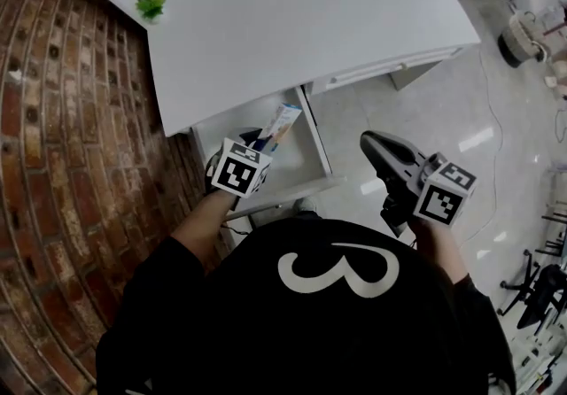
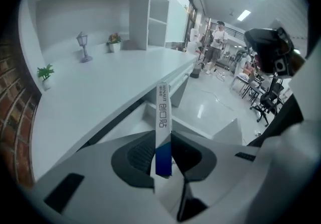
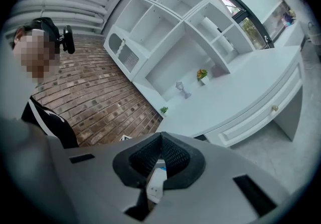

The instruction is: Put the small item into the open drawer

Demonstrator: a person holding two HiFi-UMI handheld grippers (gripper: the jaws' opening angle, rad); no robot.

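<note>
Brick wall point(image 1: 62, 119) & small plant point(image 1: 151, 5) sit off to the left of the left hand-held gripper point(image 2: 163, 142). White worktop point(image 1: 292, 21) is ahead of it, open drawer point(image 1: 303, 158) just below. It's pinching a thin blue-white box point(image 2: 163, 117), which pokes out past its tips over the drawer. Right hand-held gripper point(image 1: 379, 147) is well apart to the right, over the floor point(image 1: 425, 119), pads pressed together w/ nothing in them.

Closed gripper point(image 3: 160, 136) before white desk point(image 3: 235, 95)
</note>
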